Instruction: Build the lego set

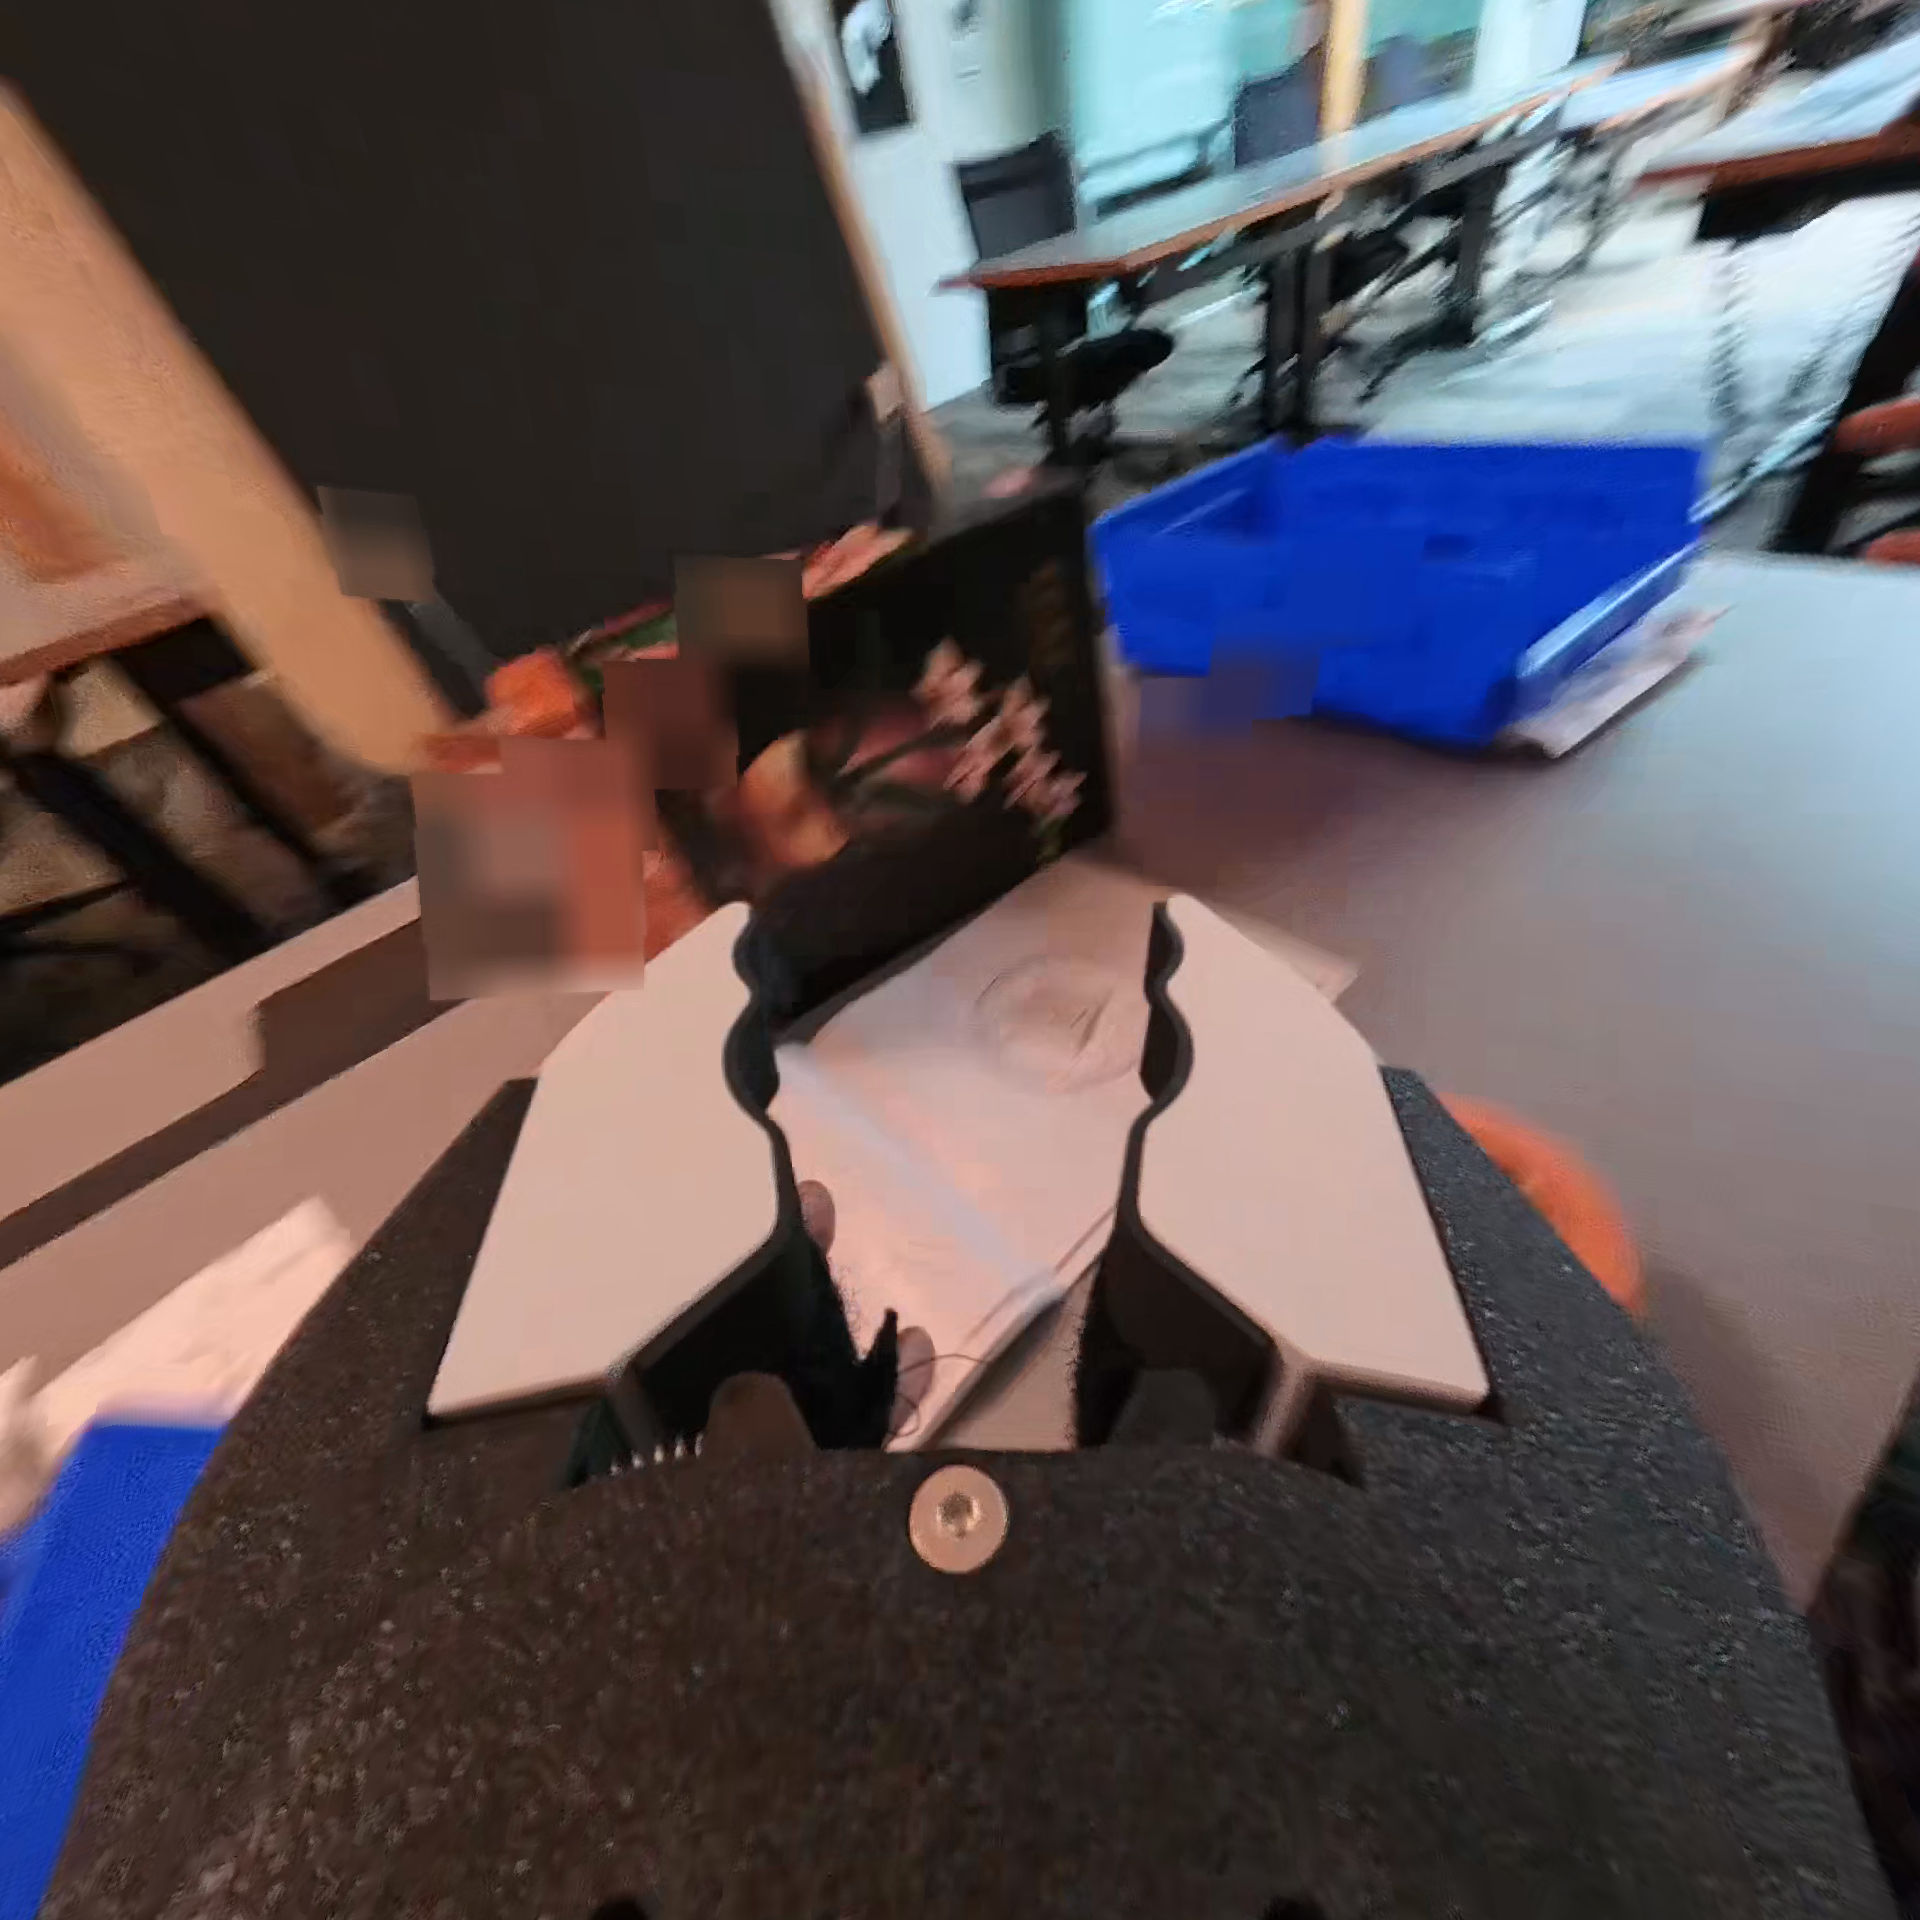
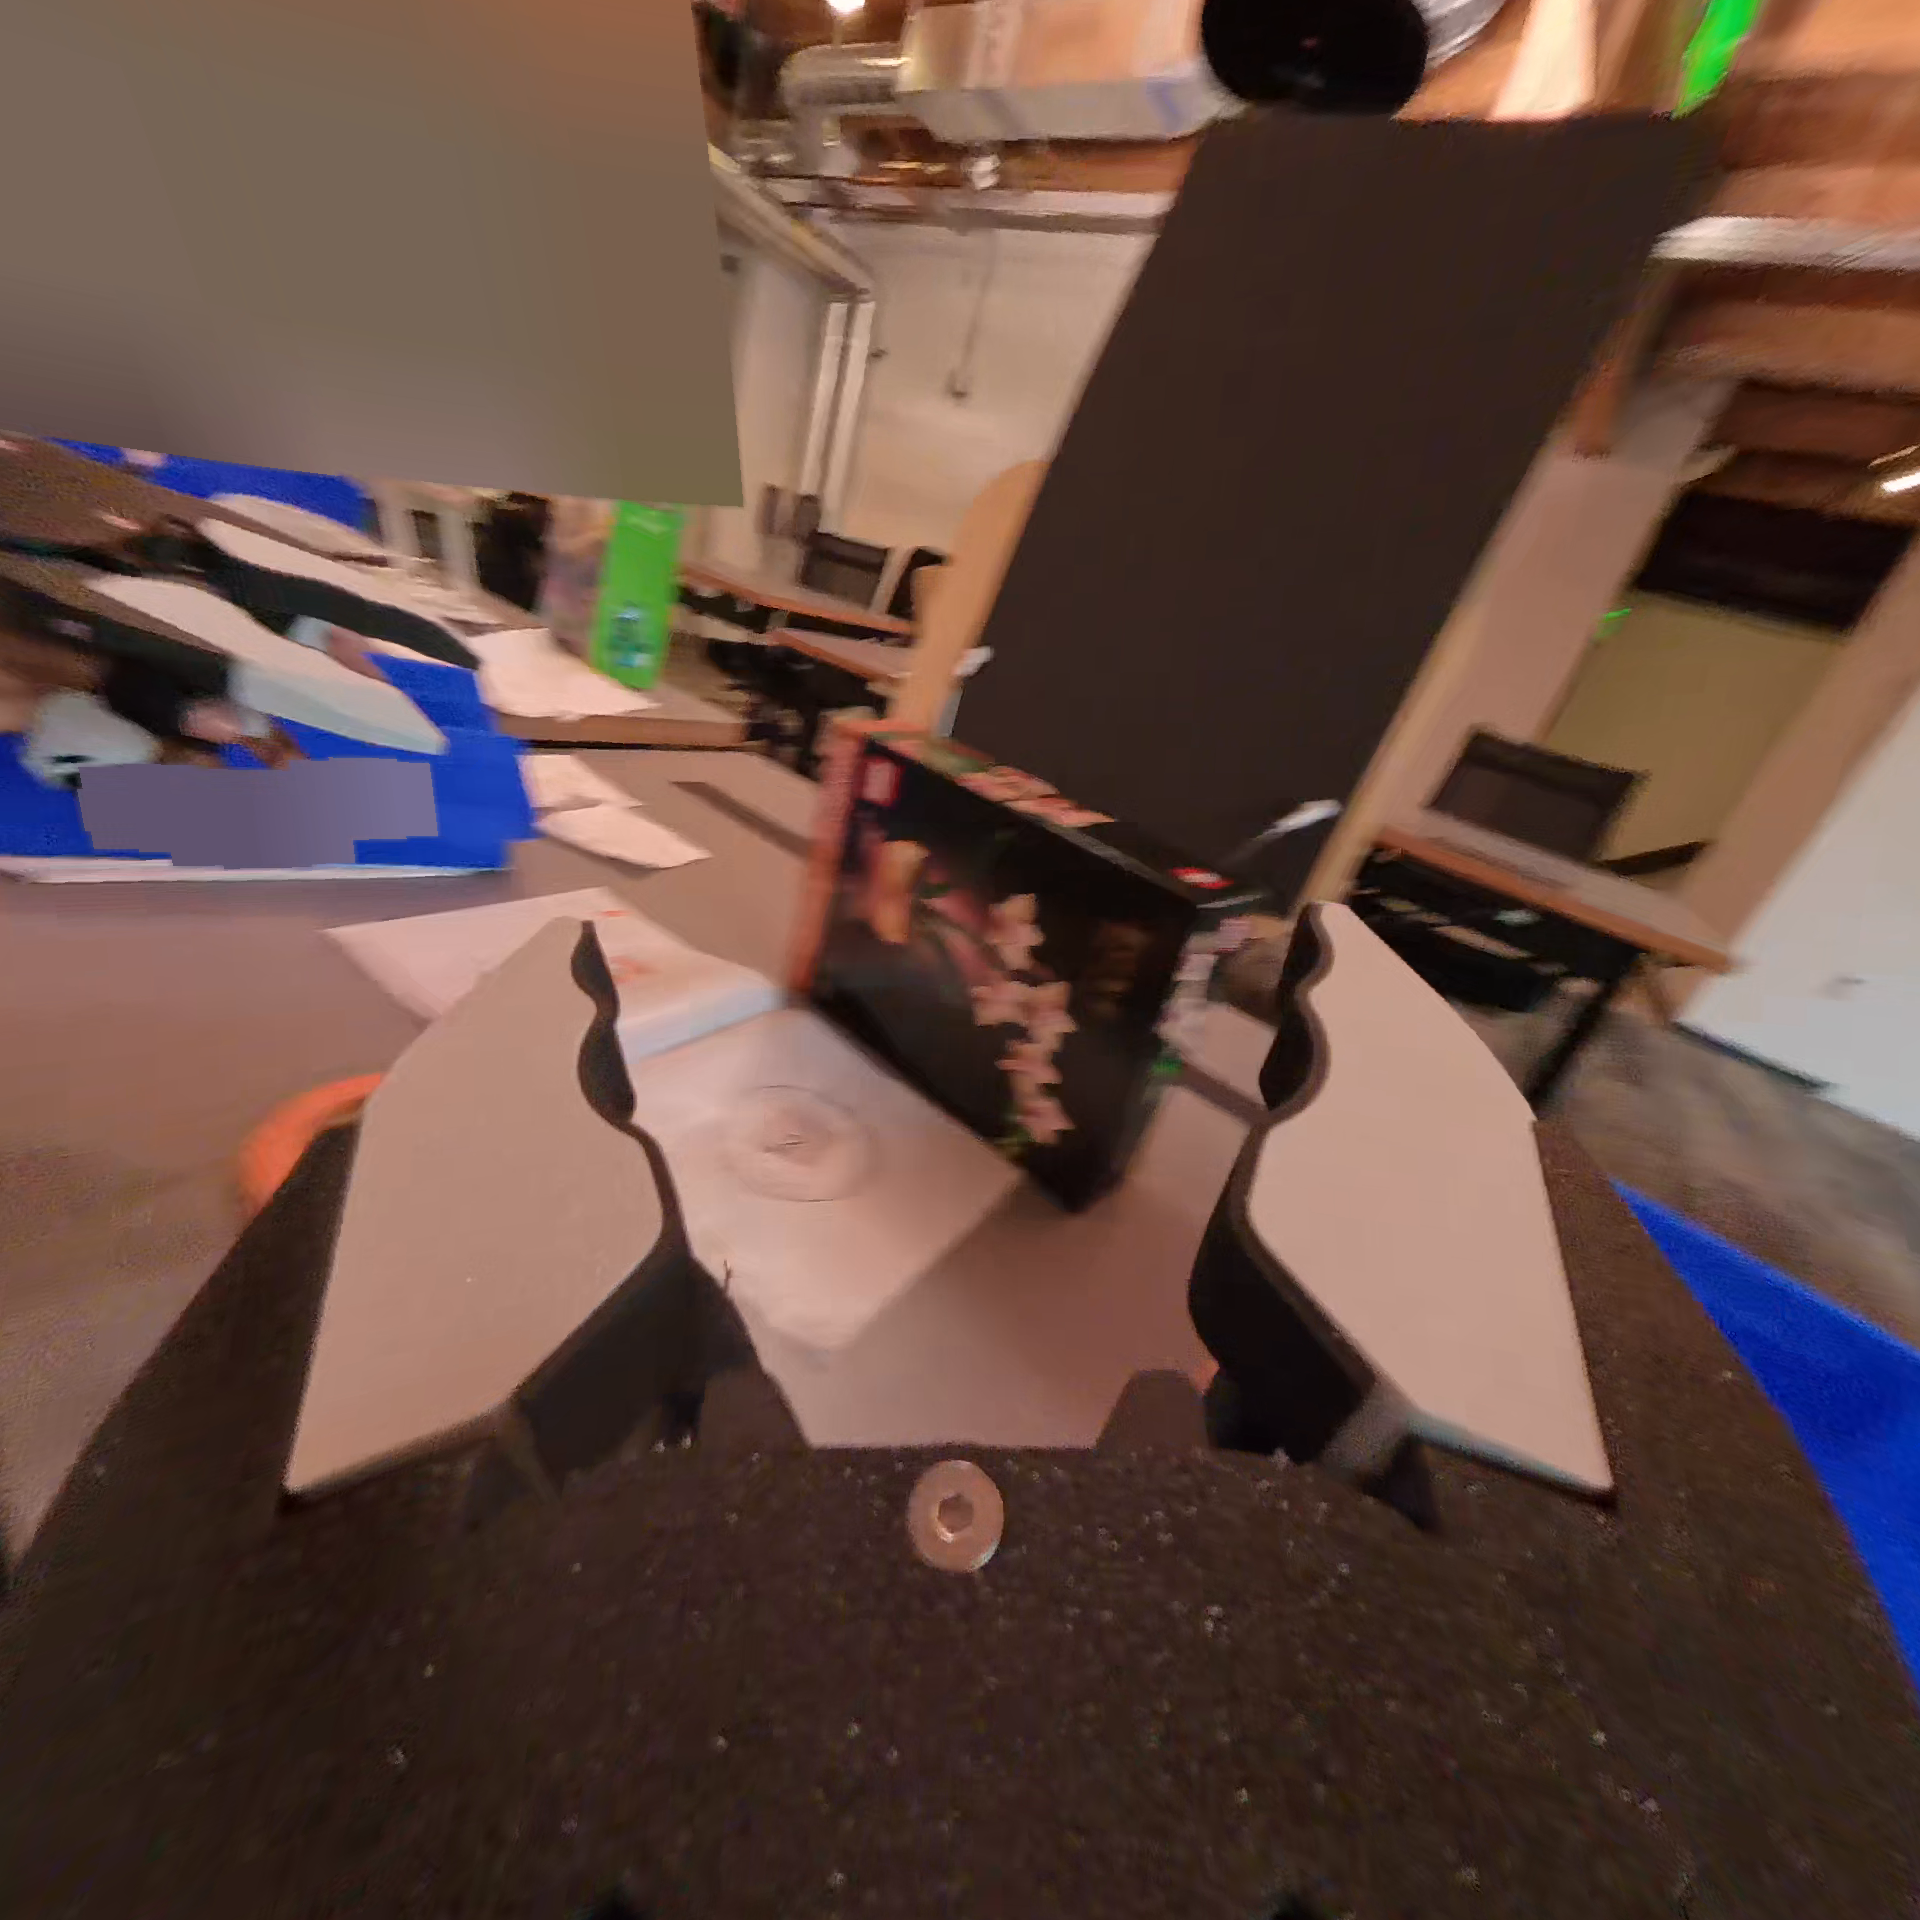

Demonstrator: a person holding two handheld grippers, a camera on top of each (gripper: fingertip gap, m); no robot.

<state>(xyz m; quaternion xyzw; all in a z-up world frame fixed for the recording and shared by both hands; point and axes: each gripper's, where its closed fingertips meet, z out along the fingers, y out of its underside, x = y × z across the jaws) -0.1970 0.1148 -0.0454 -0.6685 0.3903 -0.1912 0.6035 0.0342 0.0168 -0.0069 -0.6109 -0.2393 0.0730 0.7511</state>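
hovering: left hand-held gripper (image 1: 956, 925) half open, right hand-held gripper (image 2: 951, 940) wide, both empty, facing lego box (image 2: 997, 987).

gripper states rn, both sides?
Left gripper: open, empty, above the white paper sheet.
Right gripper: open, empty, facing the black cardboard lego box.

The lego box (image 2: 997, 997) is black with pink flowers and something green on its front, and a red strip runs down one side edge. It stands up on the grey table (image 2: 156, 997), tipped a little. Its bottom rests on a clear plastic bag (image 2: 810, 1164) that lies flat. Both pictures are blurry, so small bits are hard to see.
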